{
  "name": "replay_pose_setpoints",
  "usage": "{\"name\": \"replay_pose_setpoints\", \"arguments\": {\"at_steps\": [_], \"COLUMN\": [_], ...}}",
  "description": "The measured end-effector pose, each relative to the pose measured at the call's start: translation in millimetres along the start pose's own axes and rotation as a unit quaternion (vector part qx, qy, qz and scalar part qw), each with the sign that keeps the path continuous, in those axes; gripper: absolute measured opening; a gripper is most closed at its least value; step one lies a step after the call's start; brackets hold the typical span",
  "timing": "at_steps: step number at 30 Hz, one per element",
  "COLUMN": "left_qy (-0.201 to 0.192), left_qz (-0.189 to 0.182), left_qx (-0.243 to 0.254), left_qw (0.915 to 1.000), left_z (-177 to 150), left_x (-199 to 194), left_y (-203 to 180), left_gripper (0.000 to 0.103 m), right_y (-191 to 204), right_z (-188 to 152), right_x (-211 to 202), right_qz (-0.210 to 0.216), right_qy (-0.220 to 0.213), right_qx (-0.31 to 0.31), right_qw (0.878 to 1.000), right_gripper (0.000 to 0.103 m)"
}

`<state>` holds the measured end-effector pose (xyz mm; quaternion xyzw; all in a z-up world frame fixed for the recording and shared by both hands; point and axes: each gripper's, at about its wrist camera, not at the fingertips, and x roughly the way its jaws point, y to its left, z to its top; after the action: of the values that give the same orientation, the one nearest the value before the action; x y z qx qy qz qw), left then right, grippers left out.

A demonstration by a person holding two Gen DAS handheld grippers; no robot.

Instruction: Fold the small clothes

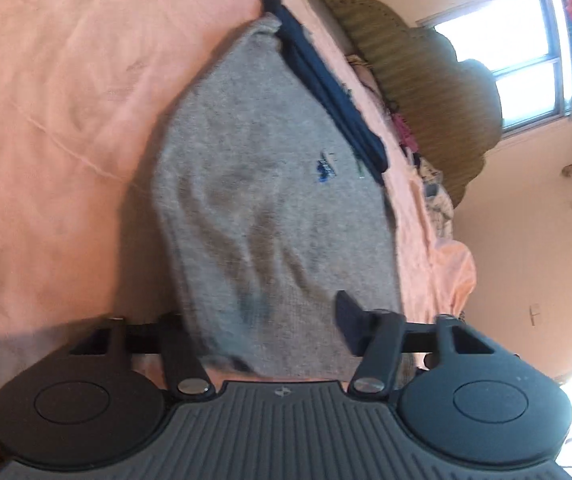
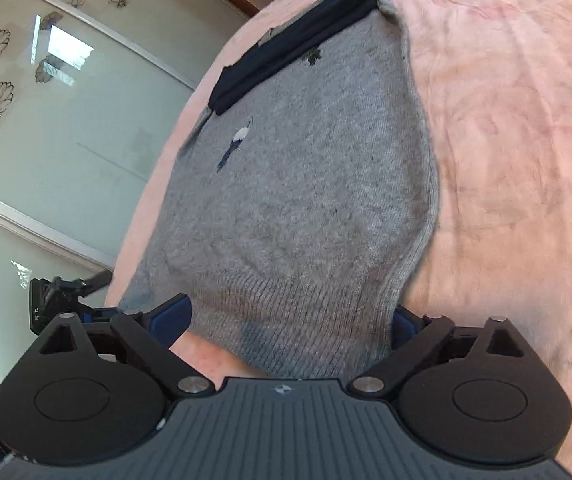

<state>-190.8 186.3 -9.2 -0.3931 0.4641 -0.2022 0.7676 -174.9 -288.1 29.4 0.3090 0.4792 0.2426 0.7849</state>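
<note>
Left wrist view: the grey knitted sweater [image 1: 262, 184] with a navy collar band [image 1: 325, 80] lay on the pink bed sheet [image 1: 54, 120], a woven headboard [image 1: 417, 80] at the far right. The left hand-held gripper [image 1: 270, 332] straddled the near edge; whether it clenched the knit could not be told.

Right wrist view: the sweater [image 2: 305, 200] lay on the sheet [image 2: 517, 140]. The right hand-held gripper [image 2: 286, 320] stood released, its blue pads [image 2: 172, 318] wide on either side of the ribbed hem.

Left tool [image 1: 270, 328] angled downward, jaws partly apart, right tool [image 2: 286, 320] angled downward, jaws wide
</note>
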Motion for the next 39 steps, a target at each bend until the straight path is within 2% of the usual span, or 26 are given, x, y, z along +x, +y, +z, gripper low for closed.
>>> {"name": "replay_pose_setpoints", "arguments": {"at_steps": [1,2,3,4,5,8,12,16,20,23,27,29,31,32,33,35,36,37,38,39], "left_qy": [0.005,0.010,0.013,0.015,0.013,0.002,-0.039,-0.091,-0.129,-0.144,-0.165,-0.152,-0.132,-0.126,-0.121,-0.139,-0.160,-0.189,-0.218,-0.228], "left_qz": [0.011,0.024,0.033,0.043,0.053,0.065,0.032,-0.011,-0.023,-0.001,0.059,0.095,0.141,0.141,0.130,0.114,0.110,0.113,0.118,0.118], "left_qx": [-0.004,-0.003,-0.001,0.003,0.016,0.062,0.115,0.160,0.173,0.182,0.191,0.172,0.140,0.141,0.150,0.162,0.173,0.185,0.194,0.197], "left_qw": [0.9999,0.9997,0.9994,0.9990,0.9984,0.9959,0.9921,0.9828,0.9762,0.9727,0.9658,0.9687,0.9711,0.9719,0.9726,0.9703,0.9656,0.9577,0.9491,0.9461], "left_z": [2.7,4.7,6.4,7.5,7.9,13.3,48.8,112.8,194.5,255.9,324.0,352.0,368.5,369.2,367.0,356.4,348.7,338.5,328.5,321.8], "left_x": [0.9,2.1,2.7,1.0,0.1,-5.0,-12.8,3.0,50.8,100.1,166.5,197.7,221.7,226.2,225.9,213.1,201.7,188.0,172.9,161.1], "left_y": [3.0,4.5,5.4,6.1,2.5,-18.9,-57.8,-96.8,-122.4,-136.4,-141.0,-132.4,-118.5,-116.1,-113.9,-114.6,-116.6,-117.6,-119.4,-120.9], "left_gripper": [0.027,0.022,0.013,0.006,0.005,0.005,0.005,0.005,0.005,0.005,0.005,0.005,0.006,0.008,0.016,0.052,0.087,0.100,0.101,0.101], "right_y": [-5.2,-11.8,-16.9,-20.4,-23.9,-22.7,-14.9,-8.6,-13.4,-29.6,-61.4,-76.2,-92.1,-99.0,-101.1,-96.8,-92.0,-87.5,-83.2,-79.1], "right_z": [2.3,3.6,3.5,2.7,0.7,-1.7,18.2,78.8,162.3,228.3,312.8,340.8,357.9,363.0,366.2,362.8,358.2,353.7,348.7,345.7], "right_x": [-1.0,-2.2,-1.5,1.2,2.8,-0.1,-11.1,-23.3,-15.5,10.8,74.2,101.6,125.5,135.9,142.1,140.1,134.1,128.9,123.6,116.4], "right_qz": [0.002,0.004,0.002,-0.008,-0.015,-0.001,0.043,0.092,0.123,0.131,0.099,0.076,0.059,0.051,0.049,0.068,0.075,0.075,0.070,0.058], "right_qy": [-0.002,-0.004,0.001,0.013,0.020,0.013,-0.016,-0.075,-0.136,-0.159,-0.160,-0.151,-0.148,-0.143,-0.141,-0.164,-0.176,-0.182,-0.182,-0.180], "right_qx": [0.017,0.034,0.043,0.046,0.048,0.044,0.036,0.022,0.029,0.060,0.101,0.110,0.141,0.160,0.167,0.156,0.142,0.129,0.116,0.099], "right_qw": [1.000,0.999,0.999,0.999,0.999,0.999,0.998,0.993,0.983,0.977,0.977,0.979,0.977,0.975,0.975,0.972,0.971,0.972,0.974,0.977], "right_gripper": [0.076,0.062,0.035,0.020,0.011,0.012,0.012,0.012,0.012,0.012,0.012,0.012,0.017,0.027,0.048,0.073,0.079,0.079,0.079,0.079]}}
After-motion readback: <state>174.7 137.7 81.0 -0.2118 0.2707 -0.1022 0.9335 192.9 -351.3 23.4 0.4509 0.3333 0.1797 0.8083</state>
